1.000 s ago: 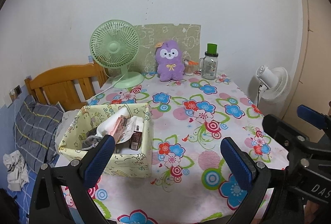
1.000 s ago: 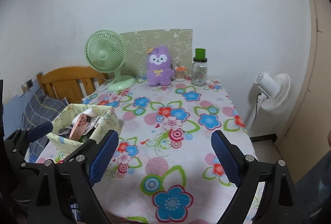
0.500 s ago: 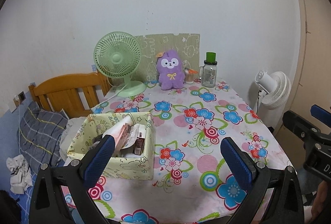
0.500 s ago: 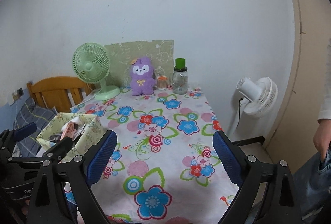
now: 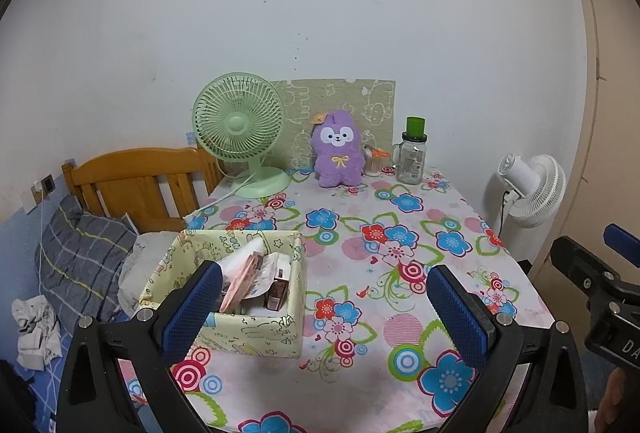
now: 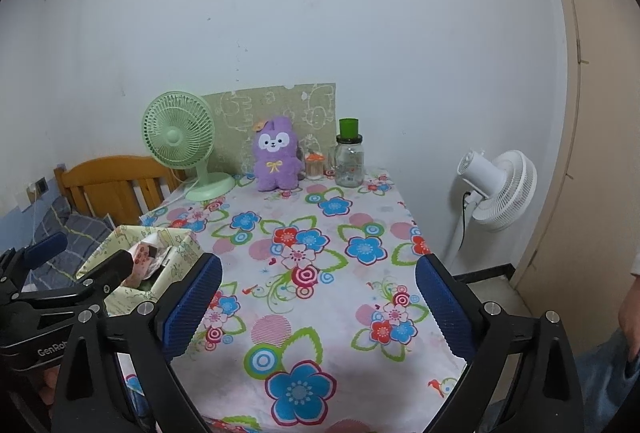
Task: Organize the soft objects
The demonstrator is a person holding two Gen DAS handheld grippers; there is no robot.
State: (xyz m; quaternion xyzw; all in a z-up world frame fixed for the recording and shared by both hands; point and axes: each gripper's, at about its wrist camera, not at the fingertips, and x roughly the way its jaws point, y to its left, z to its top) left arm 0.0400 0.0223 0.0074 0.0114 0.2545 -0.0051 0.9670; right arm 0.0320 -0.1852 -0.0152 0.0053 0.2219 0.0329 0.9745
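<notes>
From my left wrist camera I count one purple plush toy (image 5: 338, 149) upright at the table's far edge, between one green desk fan (image 5: 240, 131) and one glass jar (image 5: 411, 157). One fabric box (image 5: 256, 329) of packets sits near my left gripper (image 5: 326, 309), which is spread wide and empty.

On the right wrist camera, my right gripper (image 6: 318, 307) has just been opening, with nothing between its pads. The plush toy (image 6: 277, 155) sits far off. One white floor fan (image 6: 500, 189) stands beside the table (image 6: 320, 313).

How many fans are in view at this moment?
2. A green fan stands on the table's far left corner, beside the purple plush. A white fan stands on the floor off the table's right edge. None looks hidden.
</notes>
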